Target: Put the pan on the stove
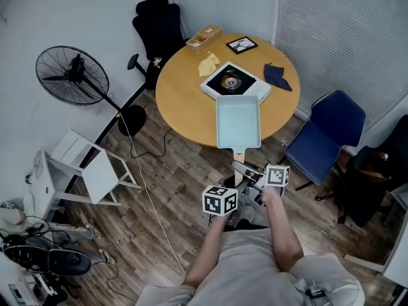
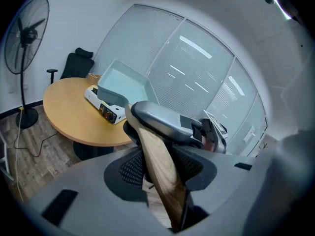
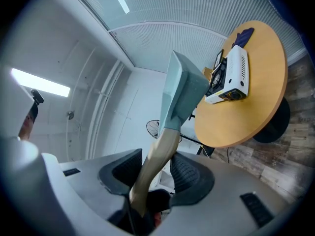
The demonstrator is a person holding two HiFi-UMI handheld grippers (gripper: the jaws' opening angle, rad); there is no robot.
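The left gripper [image 2: 160, 167] pinches the pan's wooden handle [image 2: 149, 140] between its pads. In its view the pan [image 2: 123, 82] hangs in the air over the near part of the table [image 2: 69, 119], close to the stove [image 2: 104, 108]. In the right gripper view, the right gripper [image 3: 153, 173] is clamped on the same handle, with the pan reaching away toward the stove. In the head view the pan's long axis runs from the person to the stove, handle pointing back at the person, far end at the stove's near edge, open side up. The burner [image 1: 230, 80] is not yet covered. The main risk, I judge, is leverage: the weight sits far out from the grip, so the wood may twist in the pads and the far end dip, knocking or shoving the stove. Set down too soon, the pan would land off the burner.
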